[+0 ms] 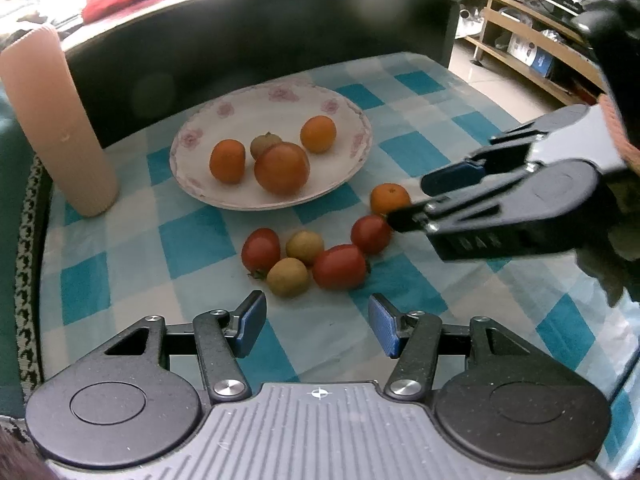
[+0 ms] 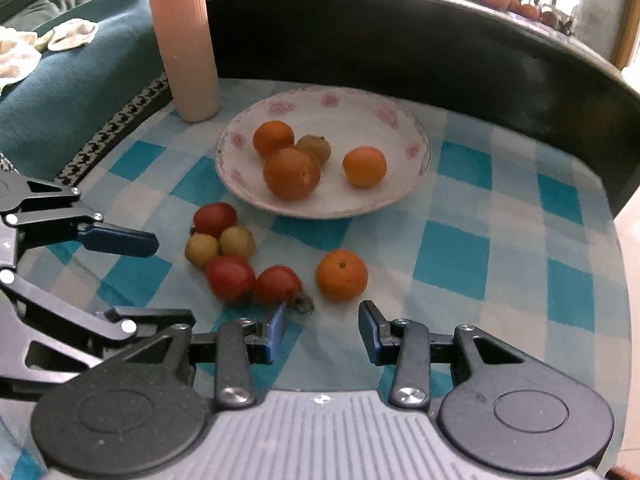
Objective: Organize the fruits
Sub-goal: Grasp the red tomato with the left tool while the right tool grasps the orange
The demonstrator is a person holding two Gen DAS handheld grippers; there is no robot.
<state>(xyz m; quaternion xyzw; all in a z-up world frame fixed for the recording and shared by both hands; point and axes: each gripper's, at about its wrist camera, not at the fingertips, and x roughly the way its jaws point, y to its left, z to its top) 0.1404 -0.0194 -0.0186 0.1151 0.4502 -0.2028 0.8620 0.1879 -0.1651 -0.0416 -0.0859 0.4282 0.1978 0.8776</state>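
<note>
A glossy floral-rimmed plate [image 1: 348, 120] holds four round fruits [image 1: 282, 168]; both tongs, left [image 1: 316, 326] and right [image 2: 323, 330], spread empty.

Daylight, bright and soft. Source behind the table [image 1: 400, 92]: upper left corner of left wrist view blown out white; window glare at upper right of right wrist view. Faint shadows under fruit. Strong fisheye bending at edges. Slight overall softness; hazy flare across the dark backboard [image 1: 260, 28].

Left gripper [image 1: 316, 326] and right gripper [image 2: 322, 330] both apparently gape, empty, angled downward.
</note>
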